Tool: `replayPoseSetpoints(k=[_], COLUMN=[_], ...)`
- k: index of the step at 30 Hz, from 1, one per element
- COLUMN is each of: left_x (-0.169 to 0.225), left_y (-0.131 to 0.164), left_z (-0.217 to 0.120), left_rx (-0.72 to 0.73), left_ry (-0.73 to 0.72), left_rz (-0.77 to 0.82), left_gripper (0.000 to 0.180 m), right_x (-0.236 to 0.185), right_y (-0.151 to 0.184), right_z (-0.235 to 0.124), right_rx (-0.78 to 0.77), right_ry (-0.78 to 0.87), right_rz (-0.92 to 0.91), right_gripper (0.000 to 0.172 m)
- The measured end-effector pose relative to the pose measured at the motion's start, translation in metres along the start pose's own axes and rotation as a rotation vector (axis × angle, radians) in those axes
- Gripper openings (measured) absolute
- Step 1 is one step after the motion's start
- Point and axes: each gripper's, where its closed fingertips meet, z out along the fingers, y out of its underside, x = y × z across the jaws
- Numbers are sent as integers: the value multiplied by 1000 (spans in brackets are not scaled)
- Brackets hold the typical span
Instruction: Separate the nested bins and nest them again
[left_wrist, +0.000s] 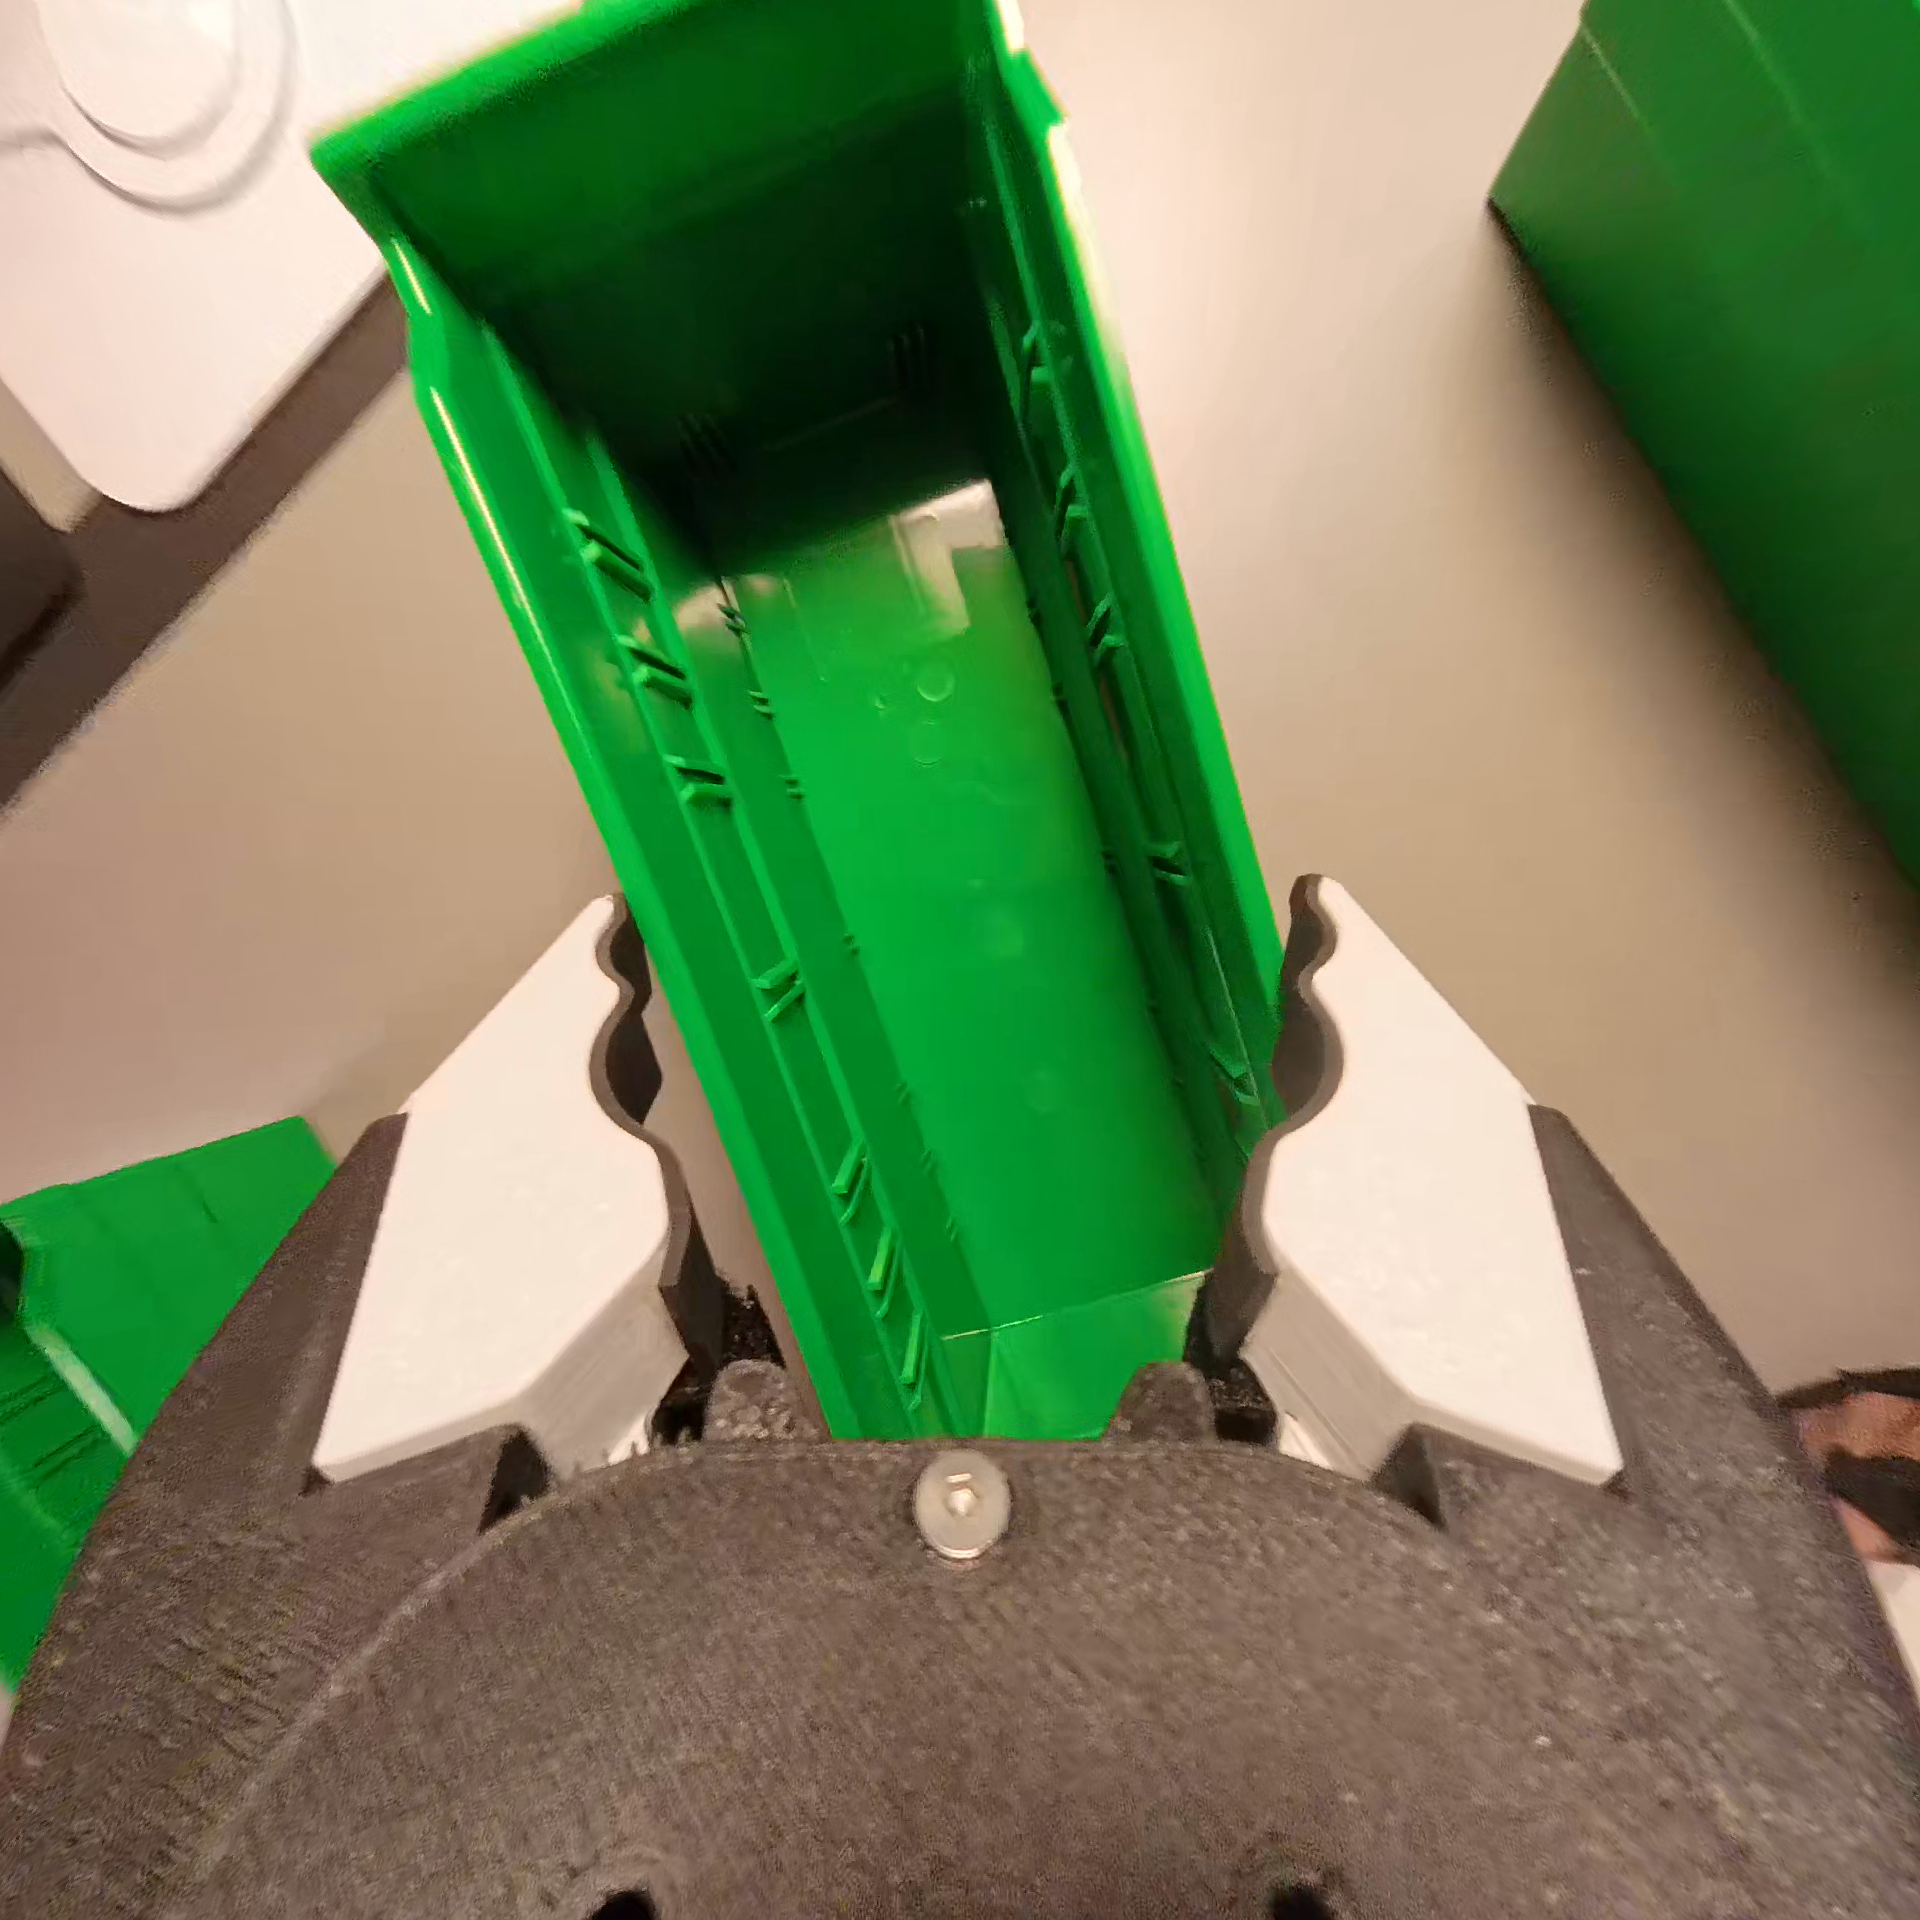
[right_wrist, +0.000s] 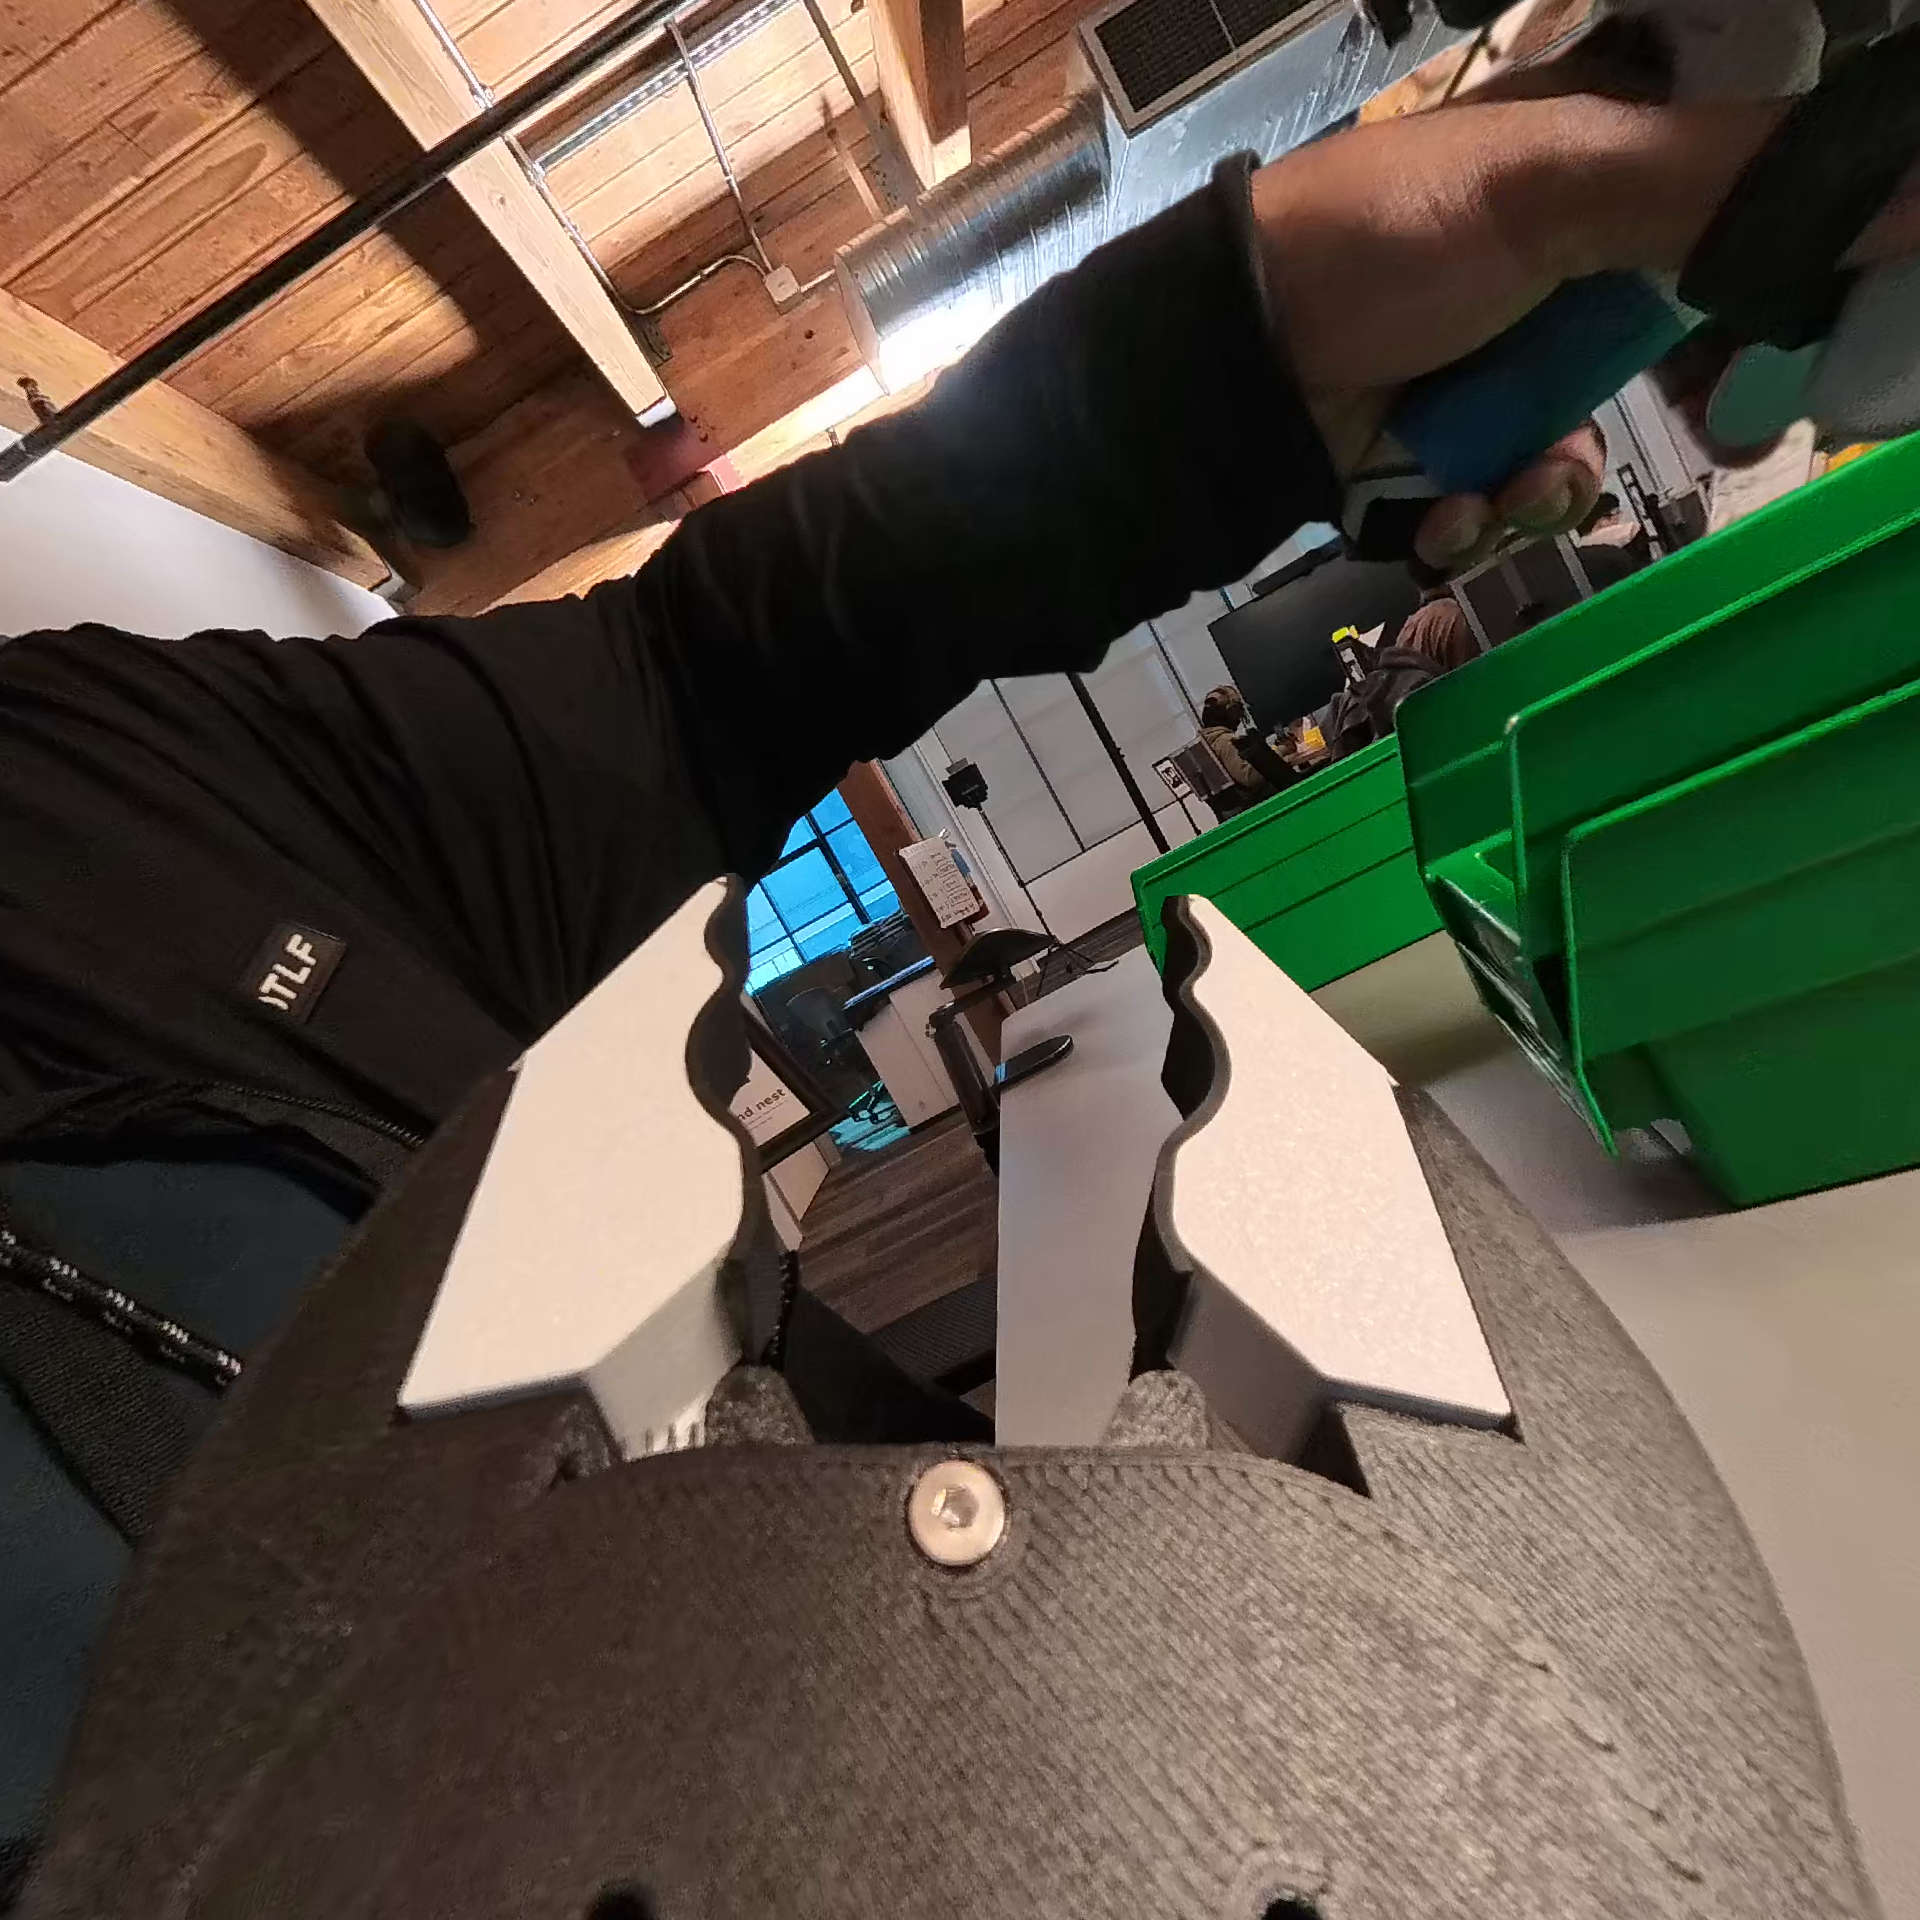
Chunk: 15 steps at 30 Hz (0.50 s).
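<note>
In the left wrist view, a long narrow green bin (left_wrist: 935, 935) runs away from me between my left gripper's (left_wrist: 963, 899) fingers, its open top facing the camera. It sits askew in the jaws. The left fingertip (left_wrist: 623, 935) meets its rim, the right pad (left_wrist: 1283, 1060) lies against its other side, and a sliver of table shows lower down on the left. In the right wrist view, green nested bins (right_wrist: 1714, 883) stand on the table under the hand that holds the left gripper (right_wrist: 1538, 364). My right gripper (right_wrist: 953, 902) is open and empty, low at the table's edge.
Another green bin (left_wrist: 1714, 312) lies at the upper right and one (left_wrist: 135, 1299) at the lower left on the beige table (left_wrist: 260, 831). A white object (left_wrist: 156, 260) sits at the far left. A further green bin (right_wrist: 1299, 883) stands behind. The person's black sleeve (right_wrist: 935, 468) crosses overhead.
</note>
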Motion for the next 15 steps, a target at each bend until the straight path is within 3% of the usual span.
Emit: replayPoseSetpoints(k=[3,10,15], left_x=[-9,-9,-5], left_y=[-7,7,11], left_z=[-8,-4,0], left_rx=[38,-16,-29], left_ry=[-105,-54,-4], left_rz=[91,13,-29], left_gripper=[115,124,121], right_x=[0,0,-1], right_y=[0,0,0], right_z=[0,0,-1], right_rx=[0,4,6], right_ry=[1,0,-2], right_rz=[-2,-2,2], right_gripper=[81,81,81])
